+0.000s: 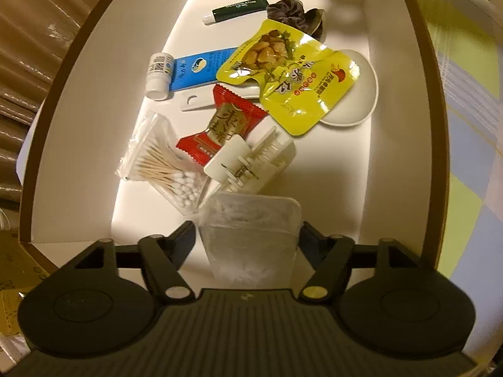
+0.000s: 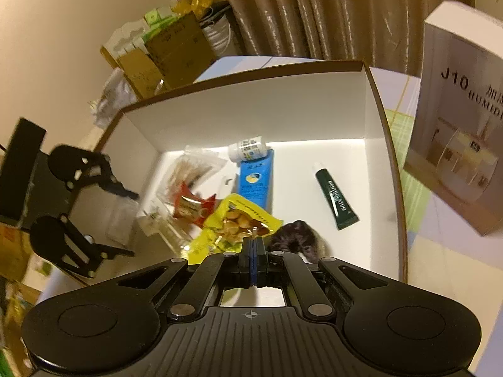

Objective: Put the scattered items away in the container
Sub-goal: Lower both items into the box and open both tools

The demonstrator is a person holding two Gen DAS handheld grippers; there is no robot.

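My left gripper [image 1: 248,232] is shut on a clear plastic packet [image 1: 251,238] and holds it over the white cardboard box [image 1: 94,119]. The box holds a cotton swab bag [image 1: 157,163], a red snack packet [image 1: 220,125], a yellow snack pouch [image 1: 289,72], a blue tube [image 1: 201,69], a green tube [image 1: 239,9], a white clip [image 1: 251,160] and a dark scrunchie [image 1: 292,15]. My right gripper [image 2: 253,245] is shut and empty above the box's near edge. The left gripper [image 2: 125,223] with its packet also shows in the right wrist view.
A white dish [image 1: 355,94] lies under the yellow pouch. A humidifier carton [image 2: 456,119] stands right of the box [image 2: 251,110]. Cardboard cartons [image 2: 163,53] and a brown curtain [image 2: 314,9] are behind. A checked cloth [image 1: 465,110] covers the table.
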